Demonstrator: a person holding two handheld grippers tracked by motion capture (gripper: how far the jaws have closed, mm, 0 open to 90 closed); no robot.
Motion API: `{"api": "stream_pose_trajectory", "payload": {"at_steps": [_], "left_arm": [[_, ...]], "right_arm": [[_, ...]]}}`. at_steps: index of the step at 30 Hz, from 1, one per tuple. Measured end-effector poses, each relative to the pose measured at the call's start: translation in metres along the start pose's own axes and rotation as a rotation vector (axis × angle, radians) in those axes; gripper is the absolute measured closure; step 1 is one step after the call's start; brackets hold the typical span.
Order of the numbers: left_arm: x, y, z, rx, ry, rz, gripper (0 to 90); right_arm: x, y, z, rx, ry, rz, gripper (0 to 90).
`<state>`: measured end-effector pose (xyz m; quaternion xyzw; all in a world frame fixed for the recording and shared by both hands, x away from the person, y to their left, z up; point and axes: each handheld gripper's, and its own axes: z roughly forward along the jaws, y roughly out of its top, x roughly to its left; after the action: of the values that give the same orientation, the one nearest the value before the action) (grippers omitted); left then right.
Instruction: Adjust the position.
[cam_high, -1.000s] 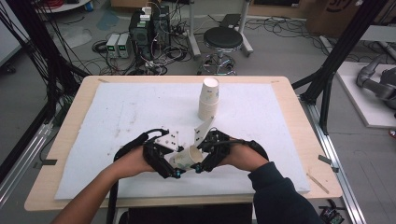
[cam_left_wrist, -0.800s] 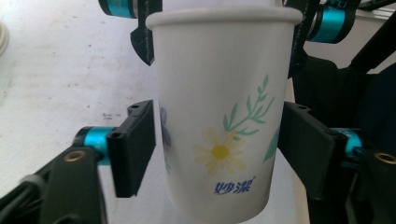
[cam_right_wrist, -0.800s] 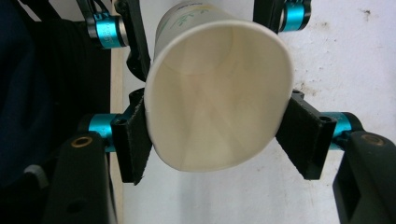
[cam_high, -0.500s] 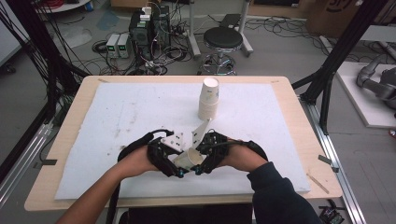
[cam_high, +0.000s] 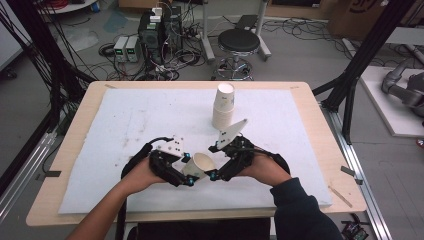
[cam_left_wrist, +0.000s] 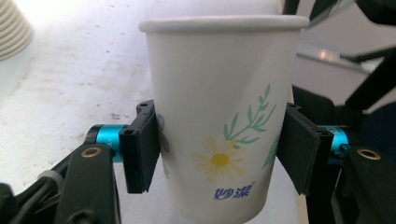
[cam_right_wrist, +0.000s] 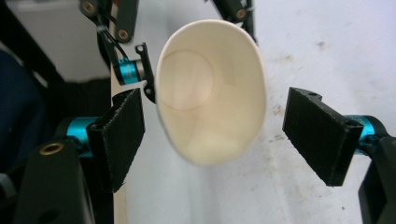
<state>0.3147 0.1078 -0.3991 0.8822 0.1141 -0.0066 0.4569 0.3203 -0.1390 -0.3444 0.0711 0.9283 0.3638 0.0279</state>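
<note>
Cup: paper, daisy print, clamped by its sides in my left tongs, above the worktop's near edge.
Right tongs: released, having just been opening; pads either side of the cup's rim, apart from it.
Stack of cups: upright, farther back.

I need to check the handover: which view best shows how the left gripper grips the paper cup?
The left gripper view: both pads press the paper cup at its printed sides. The right gripper view looks into its squeezed mouth, the right gripper open around it. The high view shows it small, tilted between the left gripper and the right.
</note>
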Motion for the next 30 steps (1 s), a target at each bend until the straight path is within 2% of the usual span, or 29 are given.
{"api": "stream_pose_trajectory", "payload": {"at_steps": [2, 5, 8, 10, 12, 16, 20, 30], "left_arm": [[0.000, -0.005, -0.002, -0.032, 0.016, -0.026, 36.1], [0.002, -0.012, -0.008, -0.068, 0.049, -0.029, 36.1], [0.003, -0.019, -0.015, -0.140, 0.082, -0.052, 36.2], [0.004, -0.024, -0.018, -0.169, 0.110, -0.060, 36.2], [0.005, -0.030, -0.023, -0.218, 0.137, -0.073, 36.2], [0.007, -0.038, -0.030, -0.287, 0.177, -0.081, 36.1], [0.008, -0.043, -0.034, -0.339, 0.210, -0.089, 35.2], [0.008, -0.053, -0.045, -0.460, 0.314, -0.078, 33.6]], "right_arm": [[0.000, -0.006, -0.005, -0.033, -0.024, 0.021, 21.3], [-0.003, -0.018, -0.013, -0.093, -0.051, 0.066, 21.4], [-0.003, -0.032, -0.019, -0.149, -0.095, 0.107, 21.4], [-0.003, -0.042, -0.023, -0.186, -0.141, 0.139, 21.4], [-0.003, -0.054, -0.027, -0.221, -0.187, 0.171, 21.4], [-0.004, -0.075, -0.033, -0.277, -0.259, 0.223, 21.4], [-0.005, -0.088, -0.037, -0.306, -0.278, 0.261, 21.4], [-0.003, -0.110, -0.039, -0.322, -0.344, 0.302, 21.4]]}}
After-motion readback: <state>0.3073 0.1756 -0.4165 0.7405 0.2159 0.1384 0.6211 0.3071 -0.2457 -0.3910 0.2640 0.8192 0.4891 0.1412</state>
